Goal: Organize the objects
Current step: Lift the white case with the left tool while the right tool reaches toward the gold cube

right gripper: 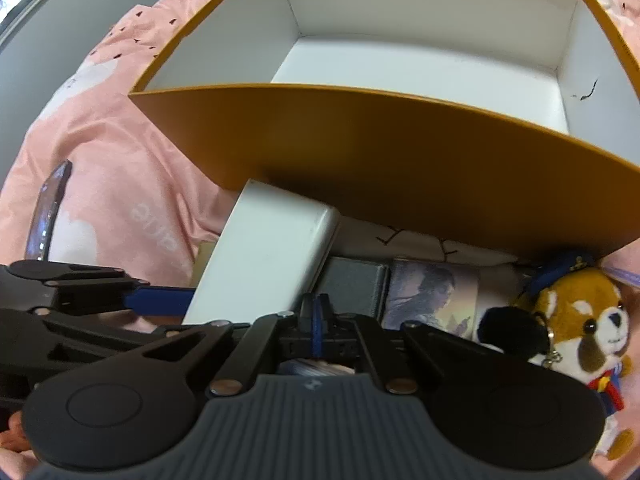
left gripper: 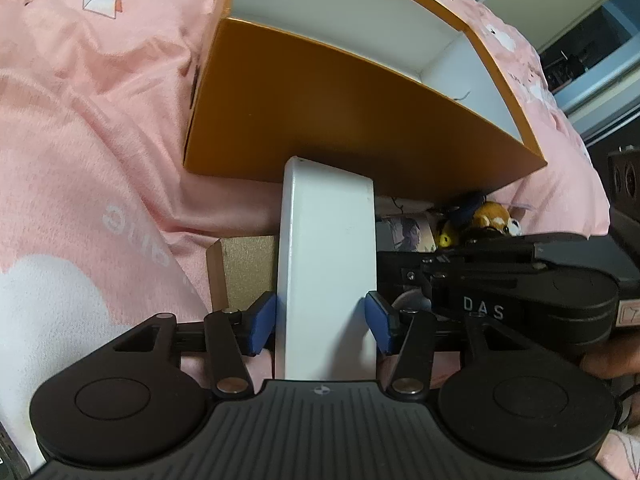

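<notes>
Left wrist view: one white rectangular block (left gripper: pixel 328 264) stands between the blue pads (left gripper: pixel 262 322) of the left gripper (left gripper: pixel 326 322), which pinch it on both flanks; its far end reaches the near wall of one orange box (left gripper: pixel 340 120) directly ahead. Block is smooth, glossy white, with rounded corners and no markings seen. Box is orange outside, white inside, open-topped, and its visible interior holds nothing but a small dark scrap near one corner. Right gripper (right gripper: pixel 317 326) sits just to the right of the block, its blue pads pressed together with nothing between them. Ahead of it lie one dark grey flat case (right gripper: pixel 354 286), one picture card (right gripper: pixel 434 298) and, further right, one red-panda plush toy (right gripper: pixel 580 328) with a dark pompom (right gripper: pixel 510 330). Left of the block, one tan cardboard piece (left gripper: pixel 240 268) shows. One dark phone (right gripper: pixel 48 216) lies well to the left. Surface is a pink printed bedsheet (left gripper: pixel 100 140), creased, with white cloud patches. Beyond it, a pale wall and a dark room opening (left gripper: pixel 580 52) appear.
</notes>
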A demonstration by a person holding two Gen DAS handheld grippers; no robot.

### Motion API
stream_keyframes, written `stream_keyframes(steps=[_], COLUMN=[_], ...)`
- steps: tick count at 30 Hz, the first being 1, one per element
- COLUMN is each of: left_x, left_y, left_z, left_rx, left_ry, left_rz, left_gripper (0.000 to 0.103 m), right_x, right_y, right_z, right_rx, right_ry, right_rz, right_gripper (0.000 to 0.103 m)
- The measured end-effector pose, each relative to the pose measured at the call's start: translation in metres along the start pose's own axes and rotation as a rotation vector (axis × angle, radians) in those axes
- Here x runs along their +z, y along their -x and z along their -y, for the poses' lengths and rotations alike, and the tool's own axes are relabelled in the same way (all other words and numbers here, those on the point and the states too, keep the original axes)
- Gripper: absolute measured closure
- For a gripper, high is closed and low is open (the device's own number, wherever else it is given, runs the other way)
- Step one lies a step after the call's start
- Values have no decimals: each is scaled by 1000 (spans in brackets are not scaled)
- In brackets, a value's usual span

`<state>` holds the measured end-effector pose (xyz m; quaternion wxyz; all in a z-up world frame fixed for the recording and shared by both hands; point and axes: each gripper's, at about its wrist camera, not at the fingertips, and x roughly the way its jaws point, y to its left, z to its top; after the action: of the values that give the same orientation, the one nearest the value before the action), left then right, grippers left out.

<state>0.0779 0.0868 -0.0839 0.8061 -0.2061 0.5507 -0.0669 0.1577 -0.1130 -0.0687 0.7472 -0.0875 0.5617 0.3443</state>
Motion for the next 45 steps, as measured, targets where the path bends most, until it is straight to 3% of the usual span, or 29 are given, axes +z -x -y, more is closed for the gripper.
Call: stream_keyframes(steps=[10,12,14,20,24,30,33,38,45], left_x=[-5,-8,-9,-16,-18,-16,-12,-10,-12], left_y=[3,5,10,39,40,36,30,18,29], left_z=[-3,-3,-2,4,10,9,9,6,9], left_rx=[-19,-13,7,42,65,-2,-15,13,-67], left_ry=[18,21,24,4,-13,7,23,55,39], left_rz=[24,39,62,153,142,127,110,76,132], left_gripper=[42,47,60,78,81,81,72,71,73], right_x=[-3,-6,-7,-7,-4,-11,-15,-17,-20], right_y=[-1,-1,0,8,8,7,8,9,9], right_z=[0,-2,-5,-18,-30,-18,-10,-9,1], right_rx=[41,39,27,48,22,-56,-62,-73,-92], right_ry=[-27,-26,-22,37,90,56,29,37,1], right_rz=[34,39,42,79,104,74,66,68,50], right_gripper=[101,101,101,101,102,100,99,100,99])
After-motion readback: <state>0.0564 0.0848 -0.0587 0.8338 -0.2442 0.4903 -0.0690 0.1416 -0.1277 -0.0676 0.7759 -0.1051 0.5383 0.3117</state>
